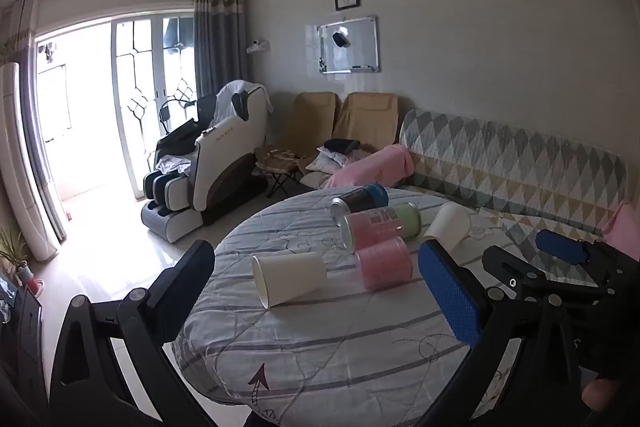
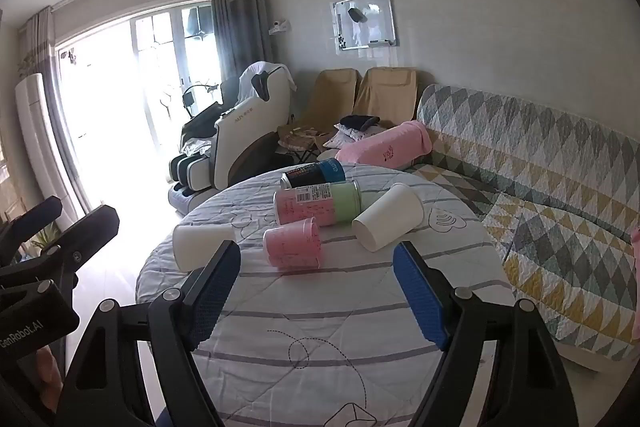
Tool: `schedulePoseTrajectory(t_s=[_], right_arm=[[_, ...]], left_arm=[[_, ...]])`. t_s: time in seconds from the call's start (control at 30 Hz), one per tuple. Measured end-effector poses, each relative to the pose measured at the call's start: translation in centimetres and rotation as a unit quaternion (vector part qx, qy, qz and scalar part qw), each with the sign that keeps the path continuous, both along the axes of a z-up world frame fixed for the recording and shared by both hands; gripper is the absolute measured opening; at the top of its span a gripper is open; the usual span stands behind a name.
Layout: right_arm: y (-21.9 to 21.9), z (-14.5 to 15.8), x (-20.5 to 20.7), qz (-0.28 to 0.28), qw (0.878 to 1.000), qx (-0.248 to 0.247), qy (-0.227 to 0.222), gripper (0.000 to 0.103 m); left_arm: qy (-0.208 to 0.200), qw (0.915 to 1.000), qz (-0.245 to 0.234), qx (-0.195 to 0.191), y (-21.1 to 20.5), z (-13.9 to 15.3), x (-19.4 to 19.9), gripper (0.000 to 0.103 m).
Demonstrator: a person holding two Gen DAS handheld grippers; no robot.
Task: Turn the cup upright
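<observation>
Several cups lie on their sides on a round table point(image 1: 320, 339) with a striped quilted cloth. A white paper cup point(image 1: 290, 277) lies at the left, mouth toward me; it also shows in the right wrist view point(image 2: 200, 245). A second white paper cup point(image 1: 448, 227) point(image 2: 388, 223) lies at the right. A pink plastic cup point(image 1: 384, 261) point(image 2: 294, 243) lies in the middle. My left gripper point(image 1: 320, 291) is open and empty, above the table's near side. My right gripper point(image 2: 318, 287) is open and empty, just short of the pink cup.
Behind the cups lie a pink-and-green canister point(image 2: 320, 205) and a dark blue can point(image 2: 314, 175), both on their sides. A patterned sofa point(image 2: 540, 187) runs along the right of the table point(image 2: 320, 327). A massage chair point(image 1: 208, 167) stands beyond the table by the window.
</observation>
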State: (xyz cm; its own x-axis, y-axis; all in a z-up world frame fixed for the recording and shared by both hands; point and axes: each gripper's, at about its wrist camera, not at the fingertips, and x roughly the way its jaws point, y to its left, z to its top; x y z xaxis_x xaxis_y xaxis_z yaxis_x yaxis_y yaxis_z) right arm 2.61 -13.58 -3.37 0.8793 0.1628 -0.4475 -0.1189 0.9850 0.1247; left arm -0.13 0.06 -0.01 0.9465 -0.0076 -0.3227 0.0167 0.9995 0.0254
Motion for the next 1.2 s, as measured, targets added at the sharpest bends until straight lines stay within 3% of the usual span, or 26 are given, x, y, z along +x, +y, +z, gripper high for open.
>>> schedulePoseTrajectory(t_s=[0.3, 1.2], right_arm=[[0.0, -0.1, 0.2, -0.001, 1.000, -0.001, 0.004, 0.080], [0.7, -0.5, 0.7, 0.001, 1.000, -0.005, 0.004, 0.080]], left_arm=[[0.017, 0.9997, 0.002, 0.016, -0.3, -0.4, 0.3, 0.103], [0.042, 0.9991, 0.008, 0.001, 1.0, -1.6, 2.1, 0.103]])
